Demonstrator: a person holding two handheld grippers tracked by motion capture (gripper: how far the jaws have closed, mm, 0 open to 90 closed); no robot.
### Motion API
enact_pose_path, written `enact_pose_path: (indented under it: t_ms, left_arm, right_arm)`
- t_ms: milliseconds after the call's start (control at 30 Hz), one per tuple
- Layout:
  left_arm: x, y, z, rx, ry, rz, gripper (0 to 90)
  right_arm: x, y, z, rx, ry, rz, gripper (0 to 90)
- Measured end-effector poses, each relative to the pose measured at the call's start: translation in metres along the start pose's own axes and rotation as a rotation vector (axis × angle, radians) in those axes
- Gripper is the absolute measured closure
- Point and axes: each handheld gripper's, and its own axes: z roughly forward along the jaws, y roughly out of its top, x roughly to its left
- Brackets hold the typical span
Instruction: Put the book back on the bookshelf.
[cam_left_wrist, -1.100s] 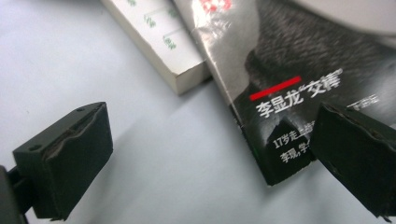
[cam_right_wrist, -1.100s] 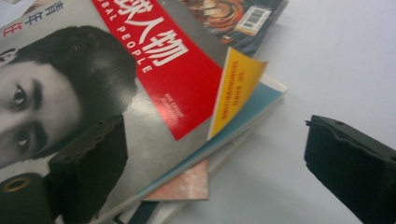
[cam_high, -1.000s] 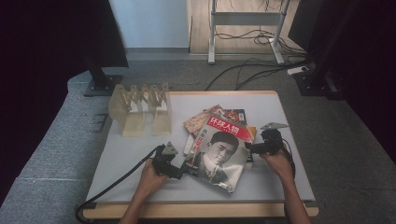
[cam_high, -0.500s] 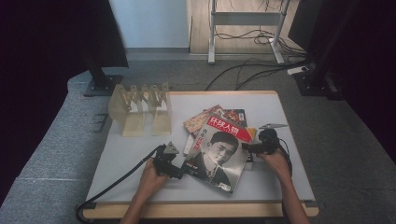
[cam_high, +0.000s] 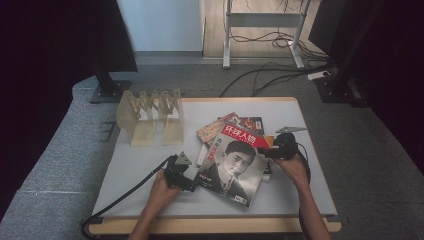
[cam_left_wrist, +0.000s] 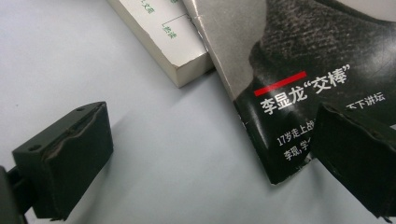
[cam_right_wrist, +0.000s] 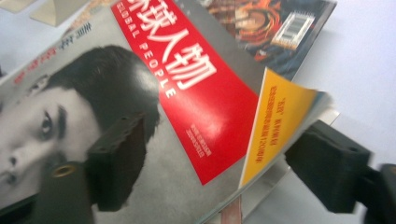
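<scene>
A magazine (cam_high: 232, 162) with a red title banner and a portrait cover lies on top of a loose stack of books in the middle of the table. My left gripper (cam_high: 191, 183) sits at the magazine's lower left corner. In the left gripper view, the left gripper (cam_left_wrist: 210, 122) is open and the magazine corner (cam_left_wrist: 280, 116) lies between its jaws, close to the right one. My right gripper (cam_high: 271, 150) is at the magazine's upper right edge. There the right gripper (cam_right_wrist: 224, 135) stands open, one jaw over the magazine cover (cam_right_wrist: 187, 107), the other under the lifted, curled yellow page (cam_right_wrist: 275, 121).
A thick pale book (cam_left_wrist: 173, 51) lies under the magazine, and another magazine (cam_right_wrist: 266, 23) with a barcode pokes out behind. A wooden slotted rack (cam_high: 150, 117) stands at the table's back left. The white table mat (cam_high: 145, 170) is bare left of the stack.
My right gripper has slid a little left onto the magazine's edge, and that corner now curls up. The left gripper has barely moved.
</scene>
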Motion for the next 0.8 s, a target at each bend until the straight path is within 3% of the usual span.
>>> enact_pose_path:
  t_ms: [167,367,467,800]
  left_arm:
    - [0.0,0.0,0.0,0.0,-0.001,-0.001,0.0]
    - [0.0,0.0,0.0,0.0,-0.001,-0.001,0.0]
    - [0.0,0.0,0.0,0.0,-0.002,0.0,0.0]
    - [-0.002,0.0,-0.001,0.001,-0.013,0.014,0.0]
  right_arm:
    - [-0.002,0.006,-0.007,-0.01,-0.005,0.001,45.6]
    - [0.001,0.013,-0.011,0.022,-0.048,-0.023,71.1]
    - [0.004,0.016,-0.012,0.031,-0.06,-0.02,76.4]
    - [0.016,0.028,-0.029,-0.021,-0.025,-0.051,83.3]
